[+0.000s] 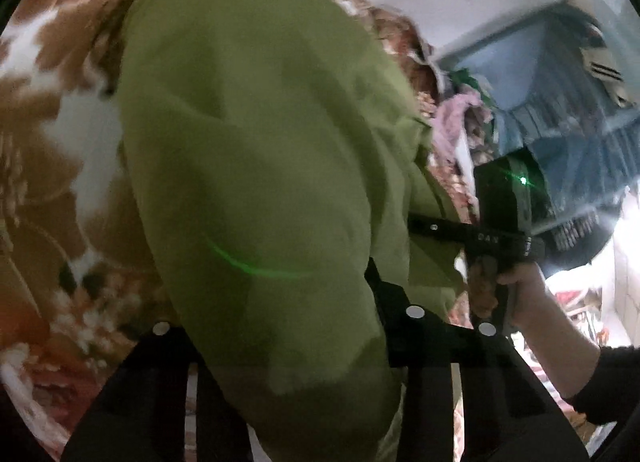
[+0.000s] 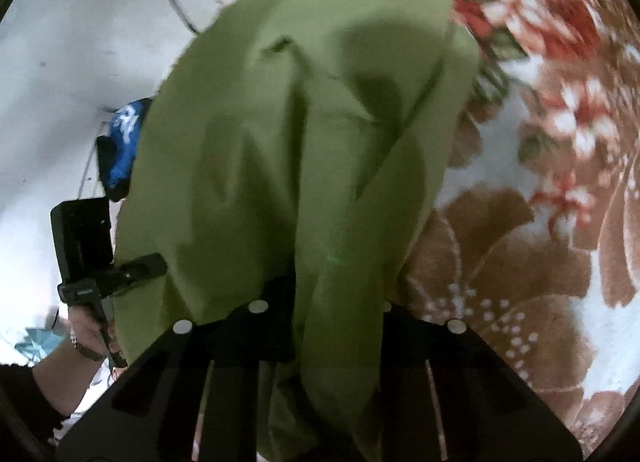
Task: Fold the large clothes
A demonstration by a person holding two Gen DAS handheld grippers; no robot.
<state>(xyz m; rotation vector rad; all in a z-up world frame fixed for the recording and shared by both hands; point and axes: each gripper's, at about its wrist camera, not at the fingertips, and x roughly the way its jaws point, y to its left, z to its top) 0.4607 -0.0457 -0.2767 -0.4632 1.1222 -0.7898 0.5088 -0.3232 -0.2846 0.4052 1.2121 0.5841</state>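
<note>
Early stage: green garment (image 1: 256,166) hanging bunched above floral blanket (image 1: 44,142), pinched by left gripper (image 1: 304,394) and right gripper (image 2: 324,390); no fold laid yet.

The garment (image 1: 256,150) is a plain olive green with no print, darker in its folds. Under it, the blanket (image 2: 552,190) carries large brown flowers on white, with red and pink blossoms and small green leaves. The left hand-held gripper (image 2: 132,268) and the right hand-held gripper (image 1: 436,228) are black. A blue cloth (image 2: 124,142) with white marks lies by the white wall (image 2: 80,42).
</note>
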